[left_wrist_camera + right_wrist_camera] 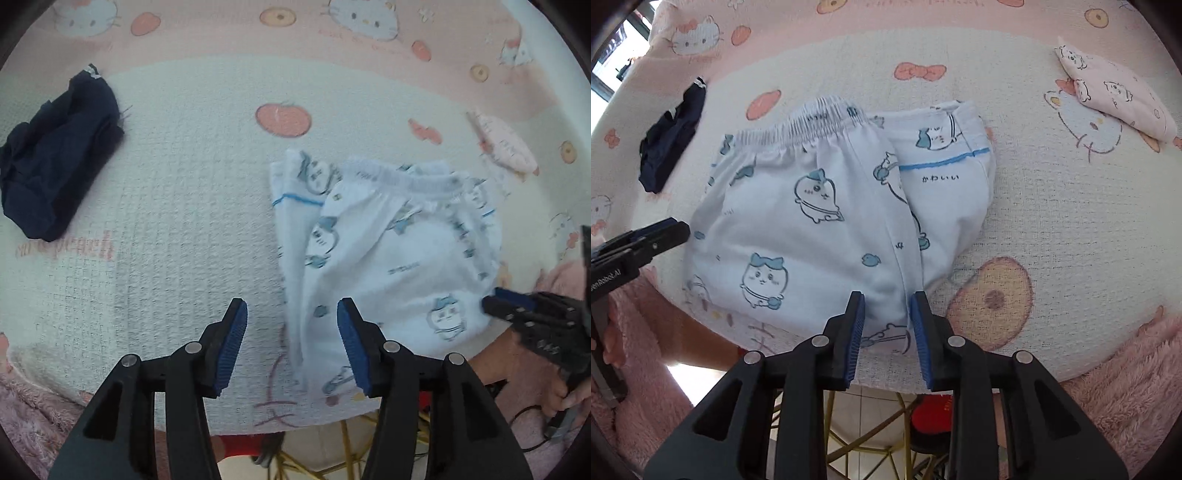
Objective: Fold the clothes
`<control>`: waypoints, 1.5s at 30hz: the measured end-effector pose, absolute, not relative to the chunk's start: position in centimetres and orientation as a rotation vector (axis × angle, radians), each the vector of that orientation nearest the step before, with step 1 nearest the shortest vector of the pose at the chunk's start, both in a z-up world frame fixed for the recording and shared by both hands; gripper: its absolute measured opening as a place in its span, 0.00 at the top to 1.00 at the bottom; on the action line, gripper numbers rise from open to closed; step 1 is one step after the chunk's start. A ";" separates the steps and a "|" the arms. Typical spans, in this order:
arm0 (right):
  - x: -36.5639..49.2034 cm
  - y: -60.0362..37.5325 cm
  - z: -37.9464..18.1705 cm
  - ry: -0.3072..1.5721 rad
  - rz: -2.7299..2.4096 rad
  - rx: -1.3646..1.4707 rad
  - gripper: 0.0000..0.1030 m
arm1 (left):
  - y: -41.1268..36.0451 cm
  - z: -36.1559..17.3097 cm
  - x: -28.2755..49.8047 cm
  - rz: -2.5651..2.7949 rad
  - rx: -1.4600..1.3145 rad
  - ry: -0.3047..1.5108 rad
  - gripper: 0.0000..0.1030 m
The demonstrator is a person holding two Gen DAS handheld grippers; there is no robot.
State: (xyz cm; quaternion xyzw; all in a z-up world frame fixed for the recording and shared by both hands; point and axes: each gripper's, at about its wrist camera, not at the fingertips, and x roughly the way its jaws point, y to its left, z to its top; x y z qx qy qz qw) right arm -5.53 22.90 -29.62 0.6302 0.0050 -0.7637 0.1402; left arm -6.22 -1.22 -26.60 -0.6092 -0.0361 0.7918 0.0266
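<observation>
White shorts (399, 251) printed with blue cartoon figures lie folded on the tablecloth, elastic waistband at the far side. In the right wrist view the shorts (812, 229) show one half laid over the other. My left gripper (291, 317) is open, hovering over the left near edge of the shorts. My right gripper (886, 306) is open with a narrower gap, just over the near hem, where a fold line runs between its fingers. Each gripper shows in the other's view: the right gripper (495, 301) at the shorts' right corner, the left gripper (672, 230) at their left side.
A crumpled navy garment (55, 166) (668, 147) lies at the far left. A folded pink garment (508, 146) (1115, 92) sits at the far right. The cartoon-print tablecloth (184, 184) (1071, 221) ends at a near edge just below the grippers. Pink fluffy fabric lies on both sides.
</observation>
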 end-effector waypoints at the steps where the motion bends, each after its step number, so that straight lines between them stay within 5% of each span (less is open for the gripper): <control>1: -5.6 23.5 -29.6 -0.018 -2.211 1.834 0.73 | -1.3 -27.2 -6.4 2.467 -1.950 -0.044 0.49; 7: -5.4 25.8 -28.5 -0.153 -2.257 1.837 0.70 | -1.3 -25.4 -5.9 2.356 -1.818 -0.288 0.49; 13: -5.1 25.1 -29.5 -0.079 -2.212 1.917 0.68 | 3.7 -27.9 -4.4 2.237 -1.944 0.093 0.49; 22: -4.5 26.5 -28.3 -0.250 -2.201 1.857 0.67 | 3.0 -27.0 -4.6 2.292 -1.927 -0.014 0.49; 27: -4.0 23.3 -30.0 -0.022 -2.138 1.933 0.67 | 5.1 -27.9 -4.2 2.243 -1.923 0.100 0.49; 38: -4.1 24.5 -29.6 0.039 -2.298 2.010 0.66 | 2.3 -26.6 -3.0 2.326 -1.964 0.114 0.45; 42: -4.2 26.5 -28.1 -0.354 -2.245 1.860 0.64 | 2.5 -24.5 -3.2 2.395 -1.833 0.004 0.45; 45: -4.5 26.3 -28.5 -0.442 -2.193 1.836 0.63 | 2.6 -23.0 -3.5 2.440 -1.733 -0.075 0.45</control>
